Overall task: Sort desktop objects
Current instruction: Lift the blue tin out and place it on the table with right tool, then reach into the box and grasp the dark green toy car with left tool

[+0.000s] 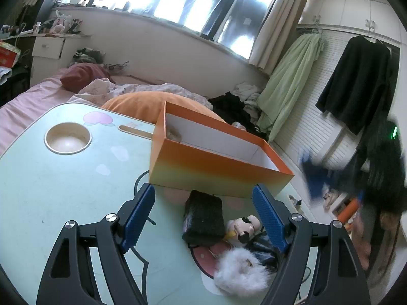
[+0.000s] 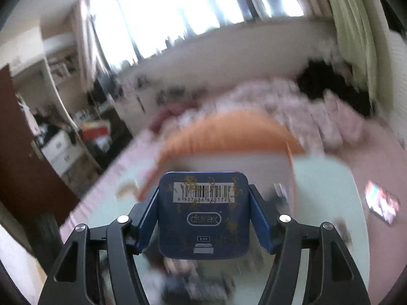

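Where box (image 1: pixel 218 175) blocks: pouch (image 1: pixel 203 218) (black), figurine (image 1: pixel 245 226).

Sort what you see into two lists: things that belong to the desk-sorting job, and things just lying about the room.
Job:
orange box
blue tin, gripped by right gripper
black pouch
toy figure
white fluffy item

Lying about:
orange pillow
green garment
black top
phone
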A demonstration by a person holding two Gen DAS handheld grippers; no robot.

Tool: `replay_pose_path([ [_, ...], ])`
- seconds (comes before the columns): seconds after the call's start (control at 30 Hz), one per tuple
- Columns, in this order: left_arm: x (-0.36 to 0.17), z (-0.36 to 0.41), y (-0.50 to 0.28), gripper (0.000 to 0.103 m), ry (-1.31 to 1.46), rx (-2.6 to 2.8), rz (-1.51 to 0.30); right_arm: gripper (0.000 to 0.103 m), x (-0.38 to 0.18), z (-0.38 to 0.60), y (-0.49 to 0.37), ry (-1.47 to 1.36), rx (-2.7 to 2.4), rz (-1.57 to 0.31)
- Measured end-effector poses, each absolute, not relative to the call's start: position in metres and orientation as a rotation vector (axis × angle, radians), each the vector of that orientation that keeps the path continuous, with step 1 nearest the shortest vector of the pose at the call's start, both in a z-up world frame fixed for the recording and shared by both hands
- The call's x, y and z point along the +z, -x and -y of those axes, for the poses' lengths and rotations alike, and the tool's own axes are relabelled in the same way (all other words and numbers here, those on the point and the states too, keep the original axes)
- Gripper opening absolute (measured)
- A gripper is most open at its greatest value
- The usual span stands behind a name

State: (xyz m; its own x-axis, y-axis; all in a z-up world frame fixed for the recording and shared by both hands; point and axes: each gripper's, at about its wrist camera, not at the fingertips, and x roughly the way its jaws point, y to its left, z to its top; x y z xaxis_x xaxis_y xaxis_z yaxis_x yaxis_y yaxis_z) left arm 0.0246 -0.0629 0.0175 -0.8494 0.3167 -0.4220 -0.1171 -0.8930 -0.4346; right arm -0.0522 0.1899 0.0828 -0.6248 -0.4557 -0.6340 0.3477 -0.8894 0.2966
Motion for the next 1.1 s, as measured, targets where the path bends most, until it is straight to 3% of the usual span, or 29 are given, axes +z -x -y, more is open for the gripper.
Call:
replay_pose_path([
  [0.13,0.017,0.062,-0.024,0.079,0.738,2.758,0.579,0.065,0.037,-0.196,0.052,-1.251,-2.432,0.169],
  [0.3,0.018,0.062,-0.024,0.079,0.738,2.759,0.578,0.067,0.023,-0.2,0.062,-1.215,-2.373,0.298],
  [0.43,0.018,0.061,-0.025,0.079,0.738,2.759,0.579,0.085,0.034,-0.221,0.031,-1.028,-2.477,0.384],
  [0.5,0.019,0.061,-0.026,0.079,0.74,2.759,0.576,0.094,0.037,-0.224,0.01,-0.953,-2.585,0.317],
  [0.67,0.021,0.06,-0.026,0.079,0.745,2.758,0.571,0.094,0.028,-0.21,-0.032,-0.94,-2.696,0.038],
  [0.83,0.027,0.057,-0.026,0.079,0.727,2.744,0.525,0.094,0.006,-0.194,-0.044,-1.025,-2.622,-0.036],
  [0.9,0.034,0.051,-0.026,0.079,0.726,2.743,0.464,0.095,-0.006,-0.188,-0.043,-1.031,-2.654,-0.13],
  [0.97,0.047,0.042,-0.028,0.079,0.706,2.757,0.37,0.103,-0.011,-0.188,-0.039,-1.026,-2.648,-0.141],
  [1.1,0.081,0.016,-0.028,0.079,0.678,2.776,0.141,0.103,-0.014,-0.189,-0.038,-1.018,-2.644,-0.145],
])
